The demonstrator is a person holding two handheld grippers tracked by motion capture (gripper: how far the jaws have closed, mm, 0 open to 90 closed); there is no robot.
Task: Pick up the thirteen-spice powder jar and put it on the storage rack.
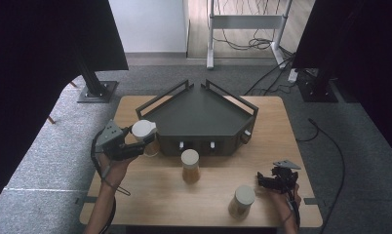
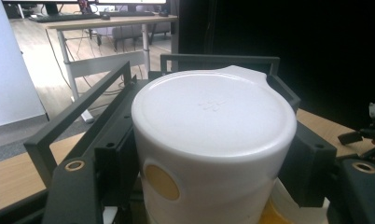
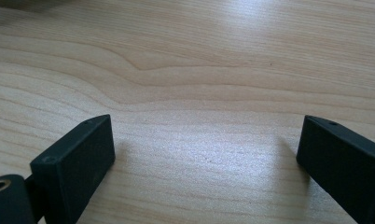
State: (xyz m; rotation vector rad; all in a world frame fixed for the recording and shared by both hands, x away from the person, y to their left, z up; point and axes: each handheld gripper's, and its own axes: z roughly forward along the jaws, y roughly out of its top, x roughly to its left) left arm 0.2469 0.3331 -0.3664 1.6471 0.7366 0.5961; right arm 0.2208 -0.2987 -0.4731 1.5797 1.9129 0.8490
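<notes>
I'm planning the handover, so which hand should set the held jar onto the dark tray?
Left, probably. The left gripper is shut on the white-lidded jar right at the dark tray edge, while the right gripper sits open over bare table, far from it.

I see a wooden table [image 1: 150,195] on grey carpet [image 1: 43,156], w/ black curtains [image 1: 38,48] both sides. Behind: white wall [image 1: 150,24], wood floor [image 1: 243,29], a white desk frame [image 1: 247,22] w/ loose cables [image 1: 277,80].
</notes>
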